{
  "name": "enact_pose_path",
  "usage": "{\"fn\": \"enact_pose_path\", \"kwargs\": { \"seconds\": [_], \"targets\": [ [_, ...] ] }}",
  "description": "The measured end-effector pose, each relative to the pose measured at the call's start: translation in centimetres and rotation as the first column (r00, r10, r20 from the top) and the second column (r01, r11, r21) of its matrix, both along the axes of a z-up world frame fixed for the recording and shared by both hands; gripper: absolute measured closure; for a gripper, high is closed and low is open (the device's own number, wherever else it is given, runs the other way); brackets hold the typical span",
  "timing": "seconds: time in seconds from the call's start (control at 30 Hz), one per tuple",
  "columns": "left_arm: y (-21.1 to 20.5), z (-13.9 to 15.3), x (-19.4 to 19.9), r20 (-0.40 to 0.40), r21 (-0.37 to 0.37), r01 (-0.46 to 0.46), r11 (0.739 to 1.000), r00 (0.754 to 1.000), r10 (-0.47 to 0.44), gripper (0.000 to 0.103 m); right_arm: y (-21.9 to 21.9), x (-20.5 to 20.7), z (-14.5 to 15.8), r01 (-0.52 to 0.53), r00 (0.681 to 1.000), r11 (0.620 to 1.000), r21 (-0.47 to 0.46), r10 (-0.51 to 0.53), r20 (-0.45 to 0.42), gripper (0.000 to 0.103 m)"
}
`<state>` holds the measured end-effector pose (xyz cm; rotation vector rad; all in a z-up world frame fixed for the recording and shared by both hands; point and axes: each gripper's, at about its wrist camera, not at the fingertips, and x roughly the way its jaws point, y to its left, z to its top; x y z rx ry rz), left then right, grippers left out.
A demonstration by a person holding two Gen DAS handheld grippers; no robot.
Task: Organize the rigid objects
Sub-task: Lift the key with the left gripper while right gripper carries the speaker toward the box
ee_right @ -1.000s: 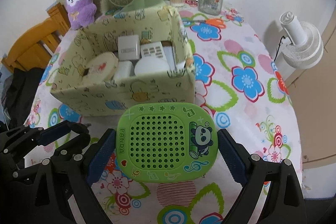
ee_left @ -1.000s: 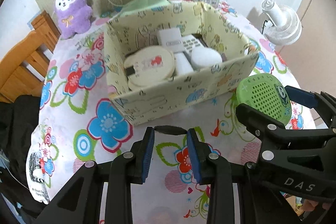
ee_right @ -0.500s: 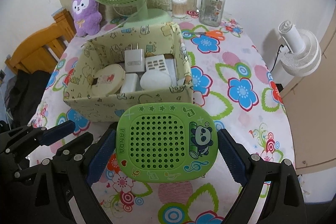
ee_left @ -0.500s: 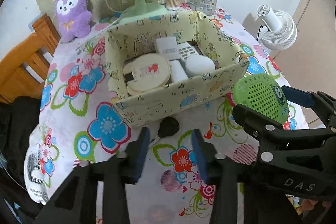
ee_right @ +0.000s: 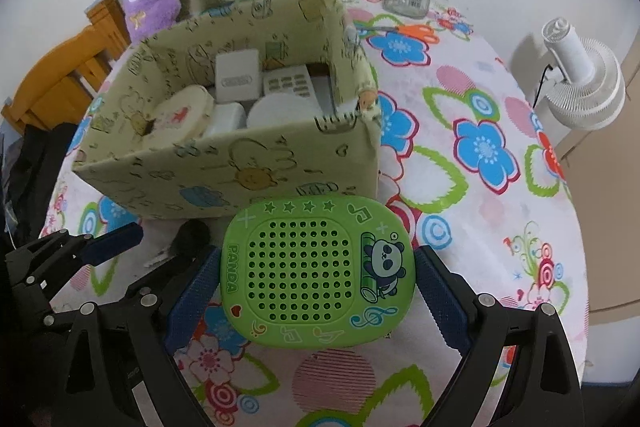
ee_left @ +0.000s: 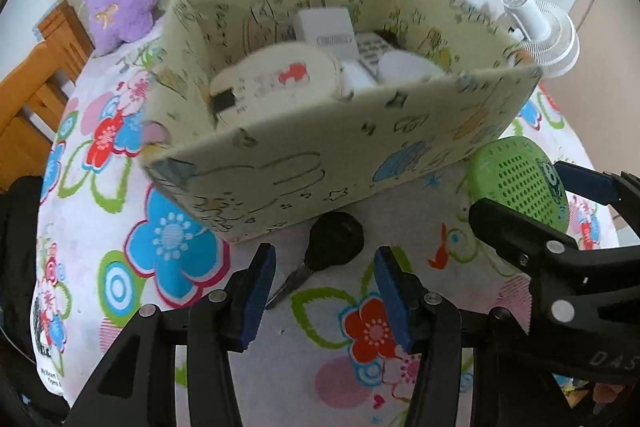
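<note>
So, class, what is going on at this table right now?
A person is sorting small items into a patterned storage box. The right hand-held gripper is shut on a green panda speaker, held in front of the box. The left hand-held gripper has just been opening; a black-headed key lies on the floral tablecloth between its pads, untouched.

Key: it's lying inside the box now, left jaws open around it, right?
Not inside. The key lies on the tablecloth in front of the box, as the left wrist view shows. The left jaws do stand open around it.
</note>
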<state>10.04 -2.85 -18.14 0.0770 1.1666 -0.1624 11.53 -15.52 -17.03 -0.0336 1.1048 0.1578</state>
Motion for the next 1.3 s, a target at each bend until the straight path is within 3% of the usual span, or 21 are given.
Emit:
{"fn": "enact_pose_path", "kwargs": {
  "seconds": [0.33,0.4,0.63,0.9,1.3],
  "targets": [
    [-1.0,-1.3,0.7,0.029,0.033,0.009,0.999,1.000,-0.010,0.049,-0.7,0.6,-2.2,0.034,0.998,0.999,0.002,-0.033,-0.044,0.008],
    [-1.2,-1.2,0.6,0.032,0.017,0.029,0.999,0.999,-0.030,0.070,-0.7,0.7,-2.4,0.035,0.998,0.999,0.001,-0.035,-0.049,0.008],
    [-1.4,-0.9,0.7,-0.002,0.007,0.015,1.000,1.000,-0.015,0.071,-0.6,0.9,-2.2,0.035,0.998,0.999,0.005,-0.035,-0.053,0.008],
    [-1.7,1.5,-0.7,-0.003,0.012,0.025,1.000,1.000,-0.025,0.071,0.1,0.4,-0.6,0.009,0.999,1.000,0.012,-0.009,-0.043,0.008],
    [-1.2,6.5,-1.8,0.065,0.022,0.005,1.000,0.998,-0.007,0.071,0.8,-0.4,3.9,-0.017,1.000,0.999,0.034,0.017,0.014,0.008]
  ]
}}
